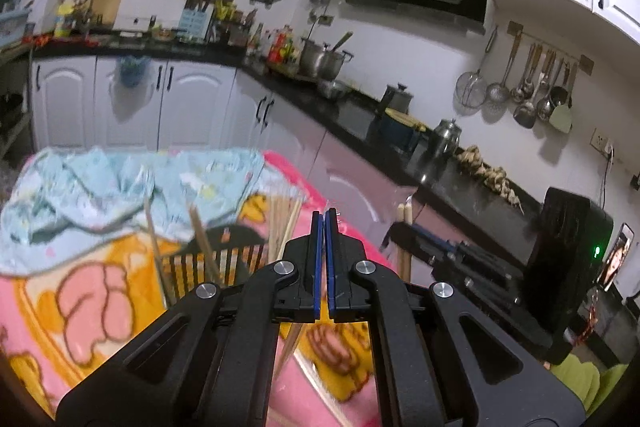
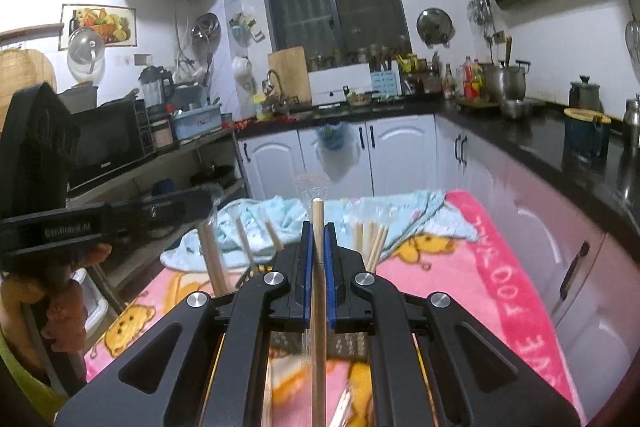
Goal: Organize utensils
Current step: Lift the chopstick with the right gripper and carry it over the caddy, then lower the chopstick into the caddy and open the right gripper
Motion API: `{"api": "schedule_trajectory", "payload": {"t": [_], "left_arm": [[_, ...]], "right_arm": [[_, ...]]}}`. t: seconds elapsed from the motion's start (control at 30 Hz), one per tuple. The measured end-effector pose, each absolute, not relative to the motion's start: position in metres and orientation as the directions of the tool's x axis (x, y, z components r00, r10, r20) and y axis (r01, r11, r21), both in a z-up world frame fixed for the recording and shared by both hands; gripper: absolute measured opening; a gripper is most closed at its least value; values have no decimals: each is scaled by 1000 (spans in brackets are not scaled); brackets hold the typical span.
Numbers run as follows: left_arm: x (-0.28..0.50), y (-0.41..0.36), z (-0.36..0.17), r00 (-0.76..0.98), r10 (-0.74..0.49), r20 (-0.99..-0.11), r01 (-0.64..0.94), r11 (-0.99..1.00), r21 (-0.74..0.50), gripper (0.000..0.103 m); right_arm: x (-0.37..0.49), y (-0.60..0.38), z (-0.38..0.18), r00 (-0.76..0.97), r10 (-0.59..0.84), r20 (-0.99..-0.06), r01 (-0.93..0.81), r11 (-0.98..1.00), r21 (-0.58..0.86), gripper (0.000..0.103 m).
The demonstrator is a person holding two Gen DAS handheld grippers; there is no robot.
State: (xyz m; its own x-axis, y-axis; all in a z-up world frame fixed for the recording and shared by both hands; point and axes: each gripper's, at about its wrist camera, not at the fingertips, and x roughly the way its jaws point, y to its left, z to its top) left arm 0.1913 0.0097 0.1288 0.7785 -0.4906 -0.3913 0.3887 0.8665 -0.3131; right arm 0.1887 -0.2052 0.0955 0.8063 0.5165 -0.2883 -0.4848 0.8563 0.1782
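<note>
Chopsticks sorting, mid-carry. Right tool (image 2: 319, 227) was clenched on one pale wooden chopstick (image 2: 318, 291), round tip poking up past the jaws, shaft running down between the arms. Left tool (image 1: 325, 217) was clamped shut with nothing visible between the jaws. Black slatted holder (image 1: 224, 263) sat on the pink cartoon blanket (image 1: 80, 299) covering the worktop, several chopsticks (image 1: 282, 223) already standing in it, leaning loosely. Next move probably needs the held stick lined up over a compartment, then released. Light blue cloth (image 1: 104, 187) lay bunched behind.
</note>
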Motion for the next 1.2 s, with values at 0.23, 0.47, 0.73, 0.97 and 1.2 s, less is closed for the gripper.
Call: {"api": "schedule_trajectory", "payload": {"t": [0.23, 0.47, 0.73, 0.97, 1.2], "left_arm": [[211, 9, 163, 822, -457, -341, 374, 883, -283, 0], [234, 24, 177, 861, -405, -307, 321, 902, -288, 0], [248, 51, 180, 895, -346, -282, 257, 916, -308, 0], [253, 58, 166, 909, -325, -262, 242, 921, -305, 0], [258, 60, 141, 902, -330, -278, 242, 920, -309, 0]], "right_arm": [[205, -199, 124, 825, 530, -194, -509, 847, 153, 6], [234, -191, 137, 843, 529, -100, -507, 842, 184, 6], [265, -171, 128, 878, 476, -47, -465, 874, 142, 6], [287, -160, 102, 902, 430, -27, -424, 897, 126, 6], [296, -160, 84, 910, 414, -28, -406, 902, 149, 6]]}}
